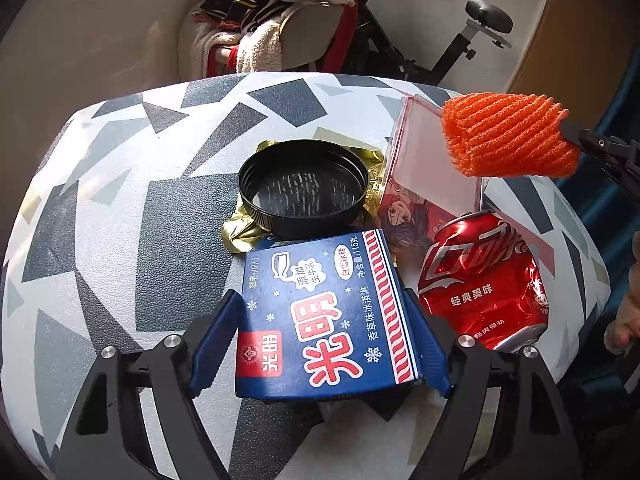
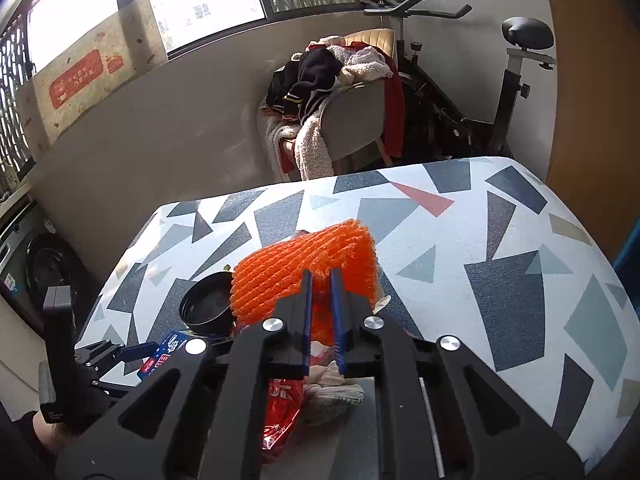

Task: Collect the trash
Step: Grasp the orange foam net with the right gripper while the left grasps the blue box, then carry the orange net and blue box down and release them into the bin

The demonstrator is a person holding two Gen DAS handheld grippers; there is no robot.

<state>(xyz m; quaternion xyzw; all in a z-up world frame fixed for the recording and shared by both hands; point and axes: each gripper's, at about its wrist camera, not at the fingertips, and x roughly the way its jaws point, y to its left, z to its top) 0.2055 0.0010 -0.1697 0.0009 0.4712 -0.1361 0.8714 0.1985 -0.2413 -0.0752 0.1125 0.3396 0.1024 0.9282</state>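
Right gripper (image 2: pixel 322 280) pinches orange foam fruit net (image 2: pixel 304 270), frame centre, raised off patterned table (image 2: pixel 500 240): light, squashy, grip mid-fold. Left gripper (image 1: pixel 326 336) spread, straddling blue cardboard ice-cream box (image 1: pixel 324 312), lower centre: light, crushable; squeeze long edges gently.

Patterned table (image 1: pixel 120 208) (grey shards): blue carton (image 1: pixel 324 316), crushed red can (image 1: pixel 480 280), gold wrapper (image 1: pixel 240 232) seemingly under black lid (image 1: pixel 302 188).
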